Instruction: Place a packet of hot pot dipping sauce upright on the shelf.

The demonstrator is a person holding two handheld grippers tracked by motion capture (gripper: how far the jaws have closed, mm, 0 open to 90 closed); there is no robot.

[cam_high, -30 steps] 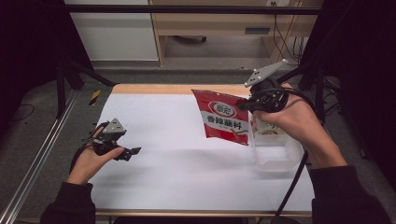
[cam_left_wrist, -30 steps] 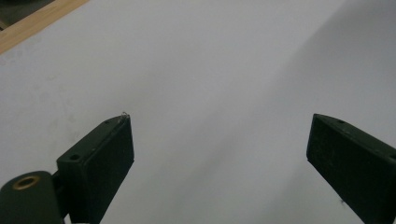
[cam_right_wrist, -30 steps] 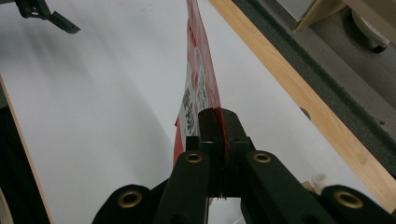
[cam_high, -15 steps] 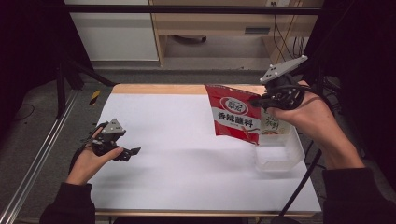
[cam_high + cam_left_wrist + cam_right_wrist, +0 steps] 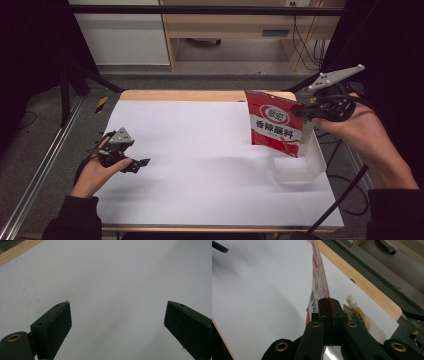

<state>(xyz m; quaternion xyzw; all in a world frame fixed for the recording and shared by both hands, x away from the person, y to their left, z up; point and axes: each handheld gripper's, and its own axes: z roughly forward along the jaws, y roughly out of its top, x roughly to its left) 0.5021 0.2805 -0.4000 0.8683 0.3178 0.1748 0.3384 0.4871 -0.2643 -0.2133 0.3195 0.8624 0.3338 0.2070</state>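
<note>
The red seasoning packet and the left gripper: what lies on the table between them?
Nothing: in the high view only bare white table separates the left gripper from the red seasoning packet held by the right gripper.

Red packet (image 5: 276,130), top: a white oval badge with 2 dark characters inside; too small to read with certainty.
Red packet, middle: a white band with 4 large Chinese characters, which look like 香辣蘸料.
Red packet, lower part: a thin white line of print, not readable.
Red packet in the right gripper view (image 5: 319,282): seen edge-on, only parts of dark characters on white, not readable.
</note>
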